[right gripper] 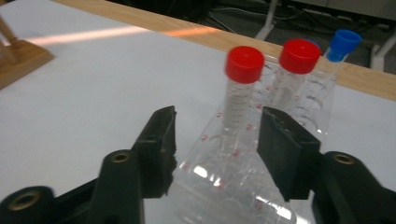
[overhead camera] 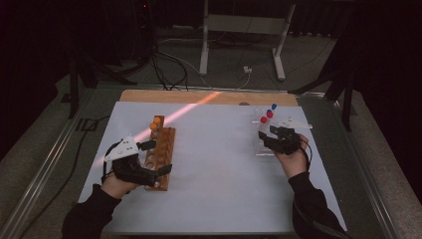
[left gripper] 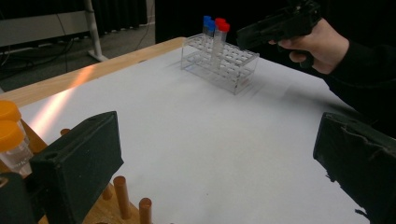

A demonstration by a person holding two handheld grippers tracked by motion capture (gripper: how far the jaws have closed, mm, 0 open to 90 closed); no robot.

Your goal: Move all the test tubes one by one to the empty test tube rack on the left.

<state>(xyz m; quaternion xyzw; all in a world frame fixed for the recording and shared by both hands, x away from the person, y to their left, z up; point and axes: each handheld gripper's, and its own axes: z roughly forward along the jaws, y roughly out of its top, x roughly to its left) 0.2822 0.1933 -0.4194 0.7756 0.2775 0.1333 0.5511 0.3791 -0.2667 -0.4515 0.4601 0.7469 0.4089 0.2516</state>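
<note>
A clear tube rack (overhead camera: 262,148) stands at the right of the white mat and holds two red-capped tubes (overhead camera: 263,120) and a blue-capped one (overhead camera: 273,106). My right gripper (overhead camera: 266,134) reaches over the rack's near end. In the right gripper view its jaws (right gripper: 218,119) stand apart on either side of the nearest red-capped tube (right gripper: 243,84), with a gap at the left pad. At the left, my left gripper (overhead camera: 157,157) hangs open over the wooden rack (overhead camera: 161,137), which holds orange-capped tubes (overhead camera: 156,123). Nothing lies between its wide jaws (left gripper: 219,140).
The white mat (overhead camera: 219,169) covers a wooden table whose far edge (overhead camera: 209,96) shows bare. Wooden pegs (left gripper: 122,189) rise from the rack by the left jaw. A desk frame and cables lie on the floor beyond the table.
</note>
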